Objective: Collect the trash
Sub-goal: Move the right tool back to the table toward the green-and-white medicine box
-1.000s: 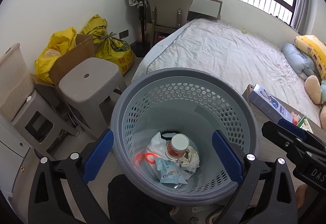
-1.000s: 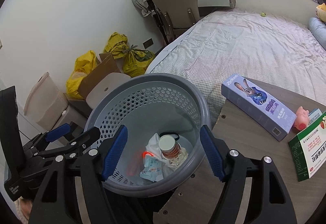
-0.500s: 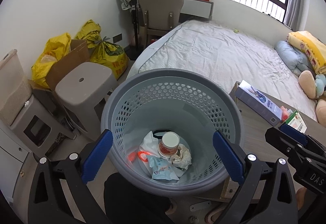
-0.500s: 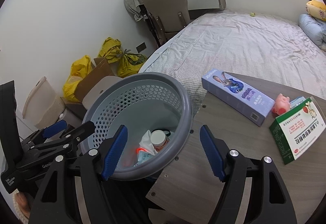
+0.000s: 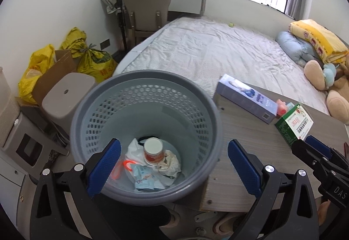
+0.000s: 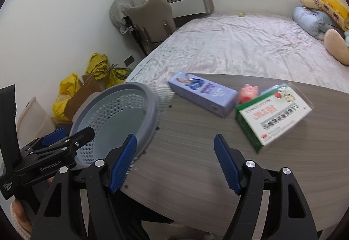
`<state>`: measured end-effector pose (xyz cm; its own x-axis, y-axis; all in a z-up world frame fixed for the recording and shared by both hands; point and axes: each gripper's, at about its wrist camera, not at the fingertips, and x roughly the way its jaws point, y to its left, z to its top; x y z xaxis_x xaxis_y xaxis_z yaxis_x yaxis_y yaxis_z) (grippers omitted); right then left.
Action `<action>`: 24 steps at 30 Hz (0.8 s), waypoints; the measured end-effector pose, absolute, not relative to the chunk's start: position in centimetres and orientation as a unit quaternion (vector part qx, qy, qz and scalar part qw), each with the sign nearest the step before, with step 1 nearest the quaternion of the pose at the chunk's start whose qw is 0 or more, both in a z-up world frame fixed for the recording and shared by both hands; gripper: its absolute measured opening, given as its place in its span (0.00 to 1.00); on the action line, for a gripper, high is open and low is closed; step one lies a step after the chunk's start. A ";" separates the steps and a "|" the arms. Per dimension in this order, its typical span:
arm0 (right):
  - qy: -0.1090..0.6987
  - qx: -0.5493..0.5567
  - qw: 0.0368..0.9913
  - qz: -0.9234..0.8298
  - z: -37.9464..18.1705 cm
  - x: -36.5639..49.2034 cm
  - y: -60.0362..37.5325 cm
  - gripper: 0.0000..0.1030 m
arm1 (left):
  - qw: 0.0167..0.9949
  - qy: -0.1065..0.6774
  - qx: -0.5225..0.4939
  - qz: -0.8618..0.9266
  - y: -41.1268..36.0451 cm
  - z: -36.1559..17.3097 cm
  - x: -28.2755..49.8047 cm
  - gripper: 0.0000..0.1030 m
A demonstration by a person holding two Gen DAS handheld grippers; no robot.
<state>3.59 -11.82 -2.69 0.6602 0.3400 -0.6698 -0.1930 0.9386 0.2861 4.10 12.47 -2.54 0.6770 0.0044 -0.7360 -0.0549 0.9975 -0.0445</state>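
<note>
Both grippers, left [image 5: 172,165] and right [image 6: 174,161], hung empty with fingers spread; the basket [image 5: 87,107] sat against the desk [image 6: 196,152] edge, likely for easy drops.

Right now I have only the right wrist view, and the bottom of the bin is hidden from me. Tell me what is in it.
Observer: A small jar with a white lid and a red label stands upright at the bottom of the grey basket.
Operator: List the rest.
Observer: A crumpled tissue lies beside the jar. A blue wrapper and an orange ring lie by a white bag.
Operator: Report the left tool's state.
Observer: The left tool is open and holds nothing. It is above the basket's near rim.
</note>
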 end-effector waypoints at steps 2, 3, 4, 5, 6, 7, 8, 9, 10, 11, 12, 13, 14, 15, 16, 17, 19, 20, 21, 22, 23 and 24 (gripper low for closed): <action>0.385 0.098 0.909 0.124 -3.0 3.4 -13.4 0.68 | 0.913 0.408 -0.030 0.002 11.2 -2.9 4.5 0.94; 0.385 0.099 0.910 0.116 -3.1 3.4 -14.0 0.68 | 0.912 0.409 -0.029 -0.005 10.7 -3.0 4.7 0.94; 0.385 0.101 0.911 0.106 -3.3 3.3 -14.8 0.68 | 0.912 0.410 -0.029 -0.010 10.2 -3.1 4.8 0.94; 0.385 0.102 0.912 0.095 -3.4 3.3 -15.5 0.68 | 0.911 0.411 -0.028 -0.015 9.7 -3.2 5.0 0.94; 0.386 0.103 0.912 0.087 -3.6 3.4 -16.0 0.68 | 0.911 0.412 -0.025 -0.021 9.0 -3.3 5.2 0.94; 0.389 0.104 0.912 0.076 -3.9 3.5 -16.7 0.68 | 0.911 0.412 -0.024 -0.024 8.5 -3.4 5.4 0.94; 0.391 0.104 0.912 0.068 -4.1 3.7 -17.2 0.68 | 0.910 0.412 -0.024 -0.030 7.9 -3.5 5.6 0.94; 0.393 0.104 0.912 0.062 -4.3 3.8 -17.7 0.68 | 0.910 0.413 -0.023 -0.034 7.5 -3.6 5.8 0.94; 0.395 0.104 0.911 0.055 -4.6 4.0 -18.2 0.68 | 0.909 0.414 -0.021 -0.038 7.0 -3.8 6.1 0.94; 0.397 0.103 0.911 0.049 -4.9 4.2 -18.6 0.68 | 0.908 0.415 -0.020 -0.042 6.6 -3.9 6.3 0.94; 0.399 0.102 0.910 0.043 -5.1 4.4 -19.0 0.68 | 0.908 0.417 -0.017 -0.046 6.0 -4.1 6.6 0.94; 0.401 0.102 0.910 0.038 -5.3 4.6 -19.2 0.68 | 0.907 0.418 -0.016 -0.048 5.7 -4.2 6.8 0.94; 0.404 0.102 0.908 0.034 -5.6 4.9 -19.4 0.68 | 0.906 0.419 -0.014 -0.050 5.3 -4.4 7.0 0.94; 0.408 0.103 0.907 0.031 -6.0 5.3 -19.7 0.68 | 0.906 0.420 -0.011 -0.052 4.9 -4.5 7.3 0.94; 0.410 0.103 0.906 0.029 -6.3 5.6 -19.7 0.68 | 0.906 0.421 -0.009 -0.052 4.7 -4.6 7.5 0.94; 0.415 0.103 0.904 0.025 -6.6 6.0 -19.8 0.68 | 0.905 0.421 -0.008 -0.052 4.4 -4.7 7.7 0.94; 0.423 0.102 0.900 0.019 -7.3 6.7 -19.8 0.68 | 0.904 0.423 -0.006 -0.053 4.0 -5.0 8.1 0.94; 0.428 0.101 0.898 0.018 -7.6 7.0 -19.8 0.68 | 0.904 0.425 -0.005 -0.052 4.0 -5.1 8.3 0.94; 0.433 0.100 0.896 0.017 -7.9 7.3 -19.7 0.68 | 0.904 0.425 -0.004 -0.050 3.9 -5.2 8.4 0.94; 0.436 0.097 0.894 0.016 -8.1 7.4 -19.5 0.68 | 0.903 0.426 -0.003 -0.048 3.9 -5.4 8.6 0.94; 0.440 0.094 0.893 0.015 -8.4 7.6 -19.4 0.68 | 0.903 0.427 -0.003 -0.046 3.8 -5.5 8.8 0.94; 0.443 0.092 0.892 0.014 -8.7 7.8 -19.3 0.68 | 0.903 0.428 -0.003 -0.046 3.8 -5.6 8.9 0.94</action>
<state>7.84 -19.31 -8.68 0.6073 0.1062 -0.7873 0.0573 0.9826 0.1768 8.93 3.77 -5.59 0.6293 -0.0849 -0.7725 0.0800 0.9958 -0.0442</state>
